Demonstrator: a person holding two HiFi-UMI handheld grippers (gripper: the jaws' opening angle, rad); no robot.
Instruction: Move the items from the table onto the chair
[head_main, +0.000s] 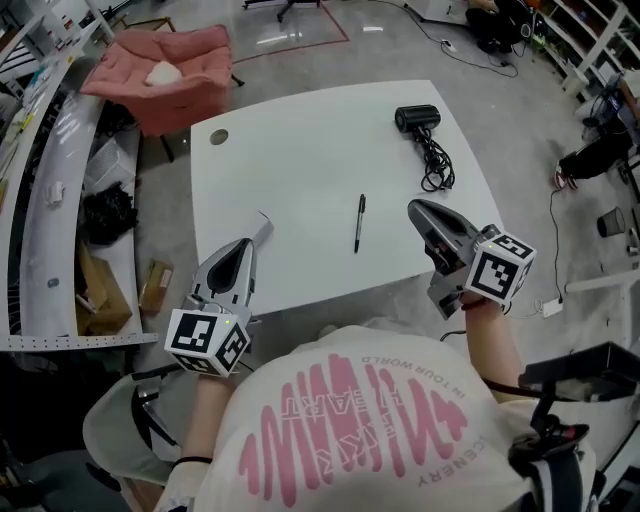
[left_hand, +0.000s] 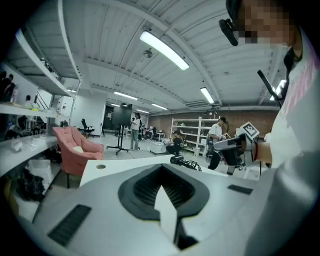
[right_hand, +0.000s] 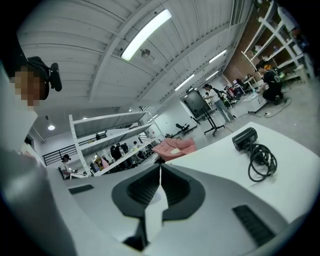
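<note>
Both tongs clenched, nothing in either. My left tongs (head_main: 262, 224) hang over the near left edge of the white table (head_main: 300, 150), jaws pressed together with no gap. My right tongs (head_main: 414, 208) sit over the near right part of the table, jaws also together and empty.

The pen (head_main: 359, 222) lies flat on the table between the two tongs, nearer the right one and just off its tip, touching neither. The black gadget (head_main: 418, 118) is well ahead of the right tongs near the far edge. Its cord (head_main: 437, 162) is bunched in loops on the side facing me.

The pink chair (head_main: 165, 75) stands on the floor past the table's far left corner, well ahead of the left tongs and a bit to their left. A small white thing (head_main: 163, 72) rests on its seat; I can't tell what it is. Pen and gadget are both on the table, neither on the chair.
</note>
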